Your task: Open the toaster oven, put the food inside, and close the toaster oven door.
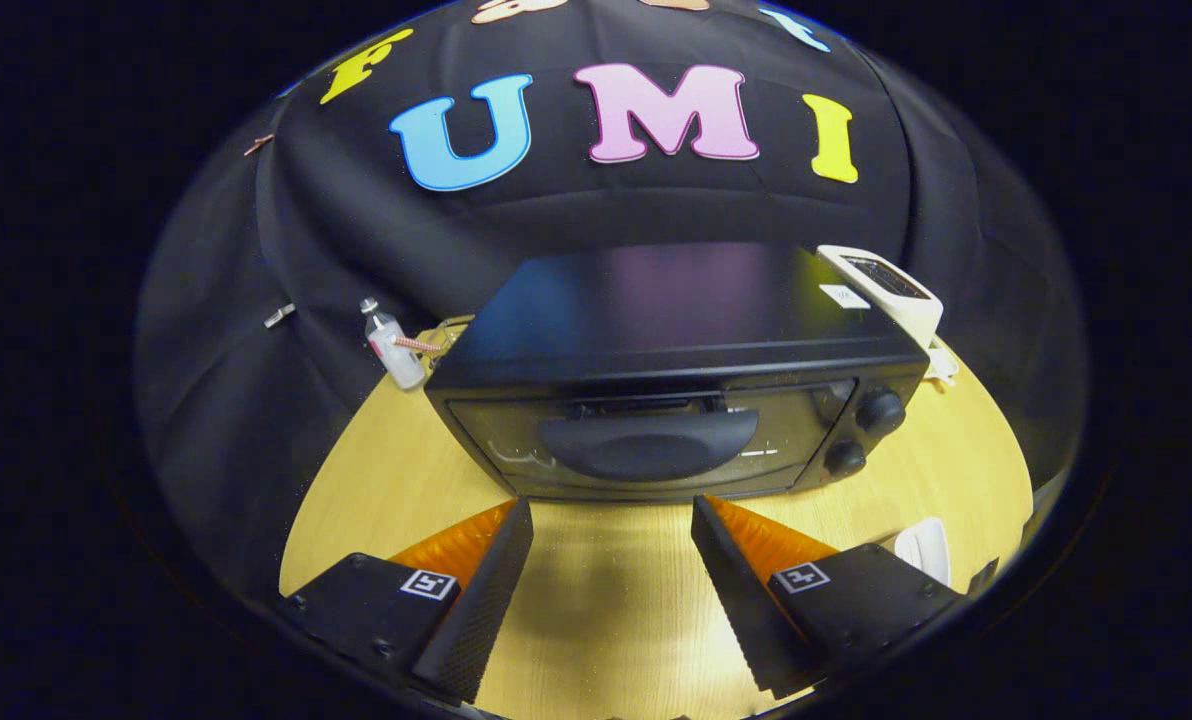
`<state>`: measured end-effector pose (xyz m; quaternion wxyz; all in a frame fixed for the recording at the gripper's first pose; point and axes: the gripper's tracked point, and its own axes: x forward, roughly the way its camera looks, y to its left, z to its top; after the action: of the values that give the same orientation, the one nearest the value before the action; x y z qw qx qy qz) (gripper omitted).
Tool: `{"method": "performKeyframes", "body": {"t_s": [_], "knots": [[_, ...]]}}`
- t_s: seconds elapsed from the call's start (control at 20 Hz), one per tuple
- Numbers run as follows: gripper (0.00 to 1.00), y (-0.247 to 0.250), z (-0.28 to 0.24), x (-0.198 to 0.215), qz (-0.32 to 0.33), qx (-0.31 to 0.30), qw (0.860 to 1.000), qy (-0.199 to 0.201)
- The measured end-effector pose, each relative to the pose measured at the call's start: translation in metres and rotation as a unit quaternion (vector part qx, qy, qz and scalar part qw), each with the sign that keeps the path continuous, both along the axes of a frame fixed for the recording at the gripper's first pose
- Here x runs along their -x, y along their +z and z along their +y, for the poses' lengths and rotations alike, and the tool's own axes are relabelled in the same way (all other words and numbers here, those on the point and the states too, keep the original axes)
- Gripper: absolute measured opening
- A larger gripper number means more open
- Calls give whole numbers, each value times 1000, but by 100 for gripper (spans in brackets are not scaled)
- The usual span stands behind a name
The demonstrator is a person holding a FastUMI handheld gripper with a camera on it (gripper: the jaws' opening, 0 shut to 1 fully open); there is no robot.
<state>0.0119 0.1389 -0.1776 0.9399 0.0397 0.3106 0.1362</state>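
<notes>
Gripper view: your gripper (611, 510) hangs over the wooden table (596, 600), fingers spread wide and holding nothing. The toaster oven (671, 400) stands just ahead of the fingertips, its door (646, 440) shut and its handle (648, 443) facing you. What lies behind the glass cannot be told, so this fits either a door awaiting opening or one closed after loading

No wording can be read on the black toaster oven (676, 400), on the white slot toaster (891, 290) or on the small clear bottle (393, 347); their labels are too small.
</notes>
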Motion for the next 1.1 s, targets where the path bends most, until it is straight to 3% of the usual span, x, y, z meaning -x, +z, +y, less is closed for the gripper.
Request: {"method": "performKeyframes", "body": {"t_s": [0.5, 0.9, 1.1], "knots": [[99, 86, -60, 14, -110, -2, 994, -14], [98, 208, -138, 40, -268, -28, 960, -72], [98, 222, -160, 65, -283, -36, 953, -101]]}}
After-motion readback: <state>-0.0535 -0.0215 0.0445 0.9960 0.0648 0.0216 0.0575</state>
